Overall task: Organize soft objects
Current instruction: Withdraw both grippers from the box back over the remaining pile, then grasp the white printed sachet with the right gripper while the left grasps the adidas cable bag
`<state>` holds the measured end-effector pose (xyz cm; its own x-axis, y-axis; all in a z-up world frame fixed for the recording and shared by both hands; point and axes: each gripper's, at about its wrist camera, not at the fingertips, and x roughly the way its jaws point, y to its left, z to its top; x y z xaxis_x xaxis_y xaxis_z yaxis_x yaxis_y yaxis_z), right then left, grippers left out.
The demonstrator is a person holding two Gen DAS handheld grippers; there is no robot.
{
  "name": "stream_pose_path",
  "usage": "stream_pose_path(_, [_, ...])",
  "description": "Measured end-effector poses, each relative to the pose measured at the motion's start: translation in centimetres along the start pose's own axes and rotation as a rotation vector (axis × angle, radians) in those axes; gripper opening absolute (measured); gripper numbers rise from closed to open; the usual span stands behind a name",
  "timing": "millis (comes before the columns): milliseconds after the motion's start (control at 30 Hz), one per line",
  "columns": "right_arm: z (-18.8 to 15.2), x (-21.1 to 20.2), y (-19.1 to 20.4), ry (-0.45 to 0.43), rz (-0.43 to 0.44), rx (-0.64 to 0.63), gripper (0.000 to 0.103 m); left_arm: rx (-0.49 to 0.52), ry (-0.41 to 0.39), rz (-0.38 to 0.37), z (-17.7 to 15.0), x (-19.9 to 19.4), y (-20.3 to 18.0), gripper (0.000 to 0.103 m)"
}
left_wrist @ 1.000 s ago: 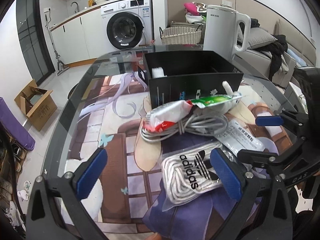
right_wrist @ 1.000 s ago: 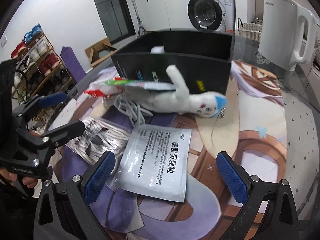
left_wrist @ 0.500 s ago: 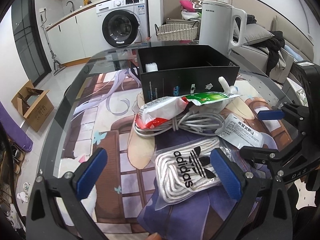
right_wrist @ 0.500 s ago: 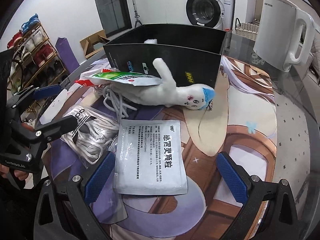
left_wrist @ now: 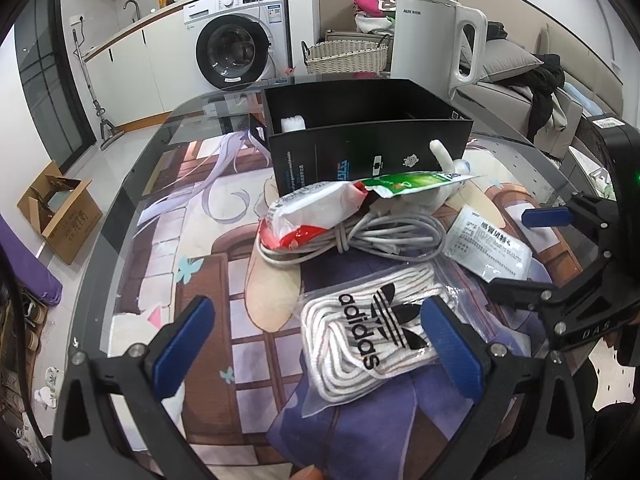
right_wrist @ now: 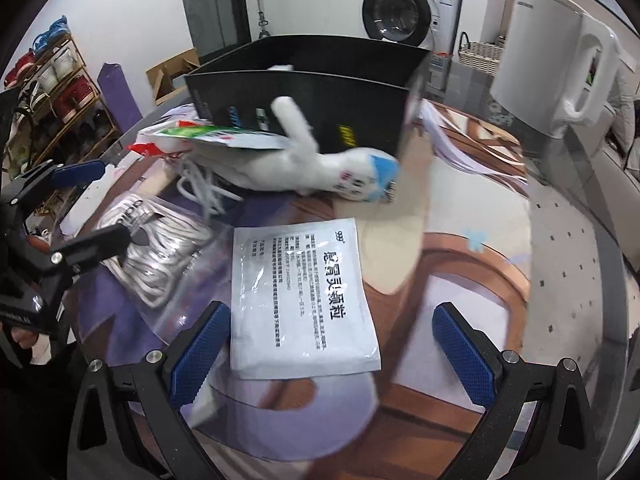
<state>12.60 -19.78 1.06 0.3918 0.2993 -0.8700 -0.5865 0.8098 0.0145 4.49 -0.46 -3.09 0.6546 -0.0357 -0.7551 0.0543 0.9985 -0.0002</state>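
A black open box (left_wrist: 368, 128) stands on the glass table, also in the right wrist view (right_wrist: 304, 92). In front of it lie a white plush toy (right_wrist: 320, 168), a red-green-white pouch (left_wrist: 320, 208), a coiled white cable (left_wrist: 360, 240), a white medicine sachet (right_wrist: 304, 296) and a bagged adidas lace bundle (left_wrist: 376, 328). My left gripper (left_wrist: 316, 344) is open, hovering over the adidas bag. My right gripper (right_wrist: 332, 344) is open above the sachet. Both are empty.
A white electric kettle (left_wrist: 436, 36) stands behind the box at the right. A printed mat (left_wrist: 192, 248) covers the table. A wicker basket (left_wrist: 344, 56), washing machine (left_wrist: 236, 56) and cardboard box (left_wrist: 60, 208) are beyond the table edge.
Both grippers have drawn back and risen a little from the pile; the objects look farther away. The right view has swung slightly left. Nothing was grasped.
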Motion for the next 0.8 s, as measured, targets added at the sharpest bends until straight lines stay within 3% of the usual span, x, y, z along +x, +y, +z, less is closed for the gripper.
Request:
stream_pose_path(667, [0.44,0.71,0.19,-0.031,0.006,-0.039,0.101,0.002,0.014,-0.014,0.04,0.29,-0.18,0.103])
stream_pose_path(800, [0.26,0.2,-0.17,-0.055,0.001,-0.027,0.078,0.001,0.017,-0.025,0.03,0.3,-0.25,0.103])
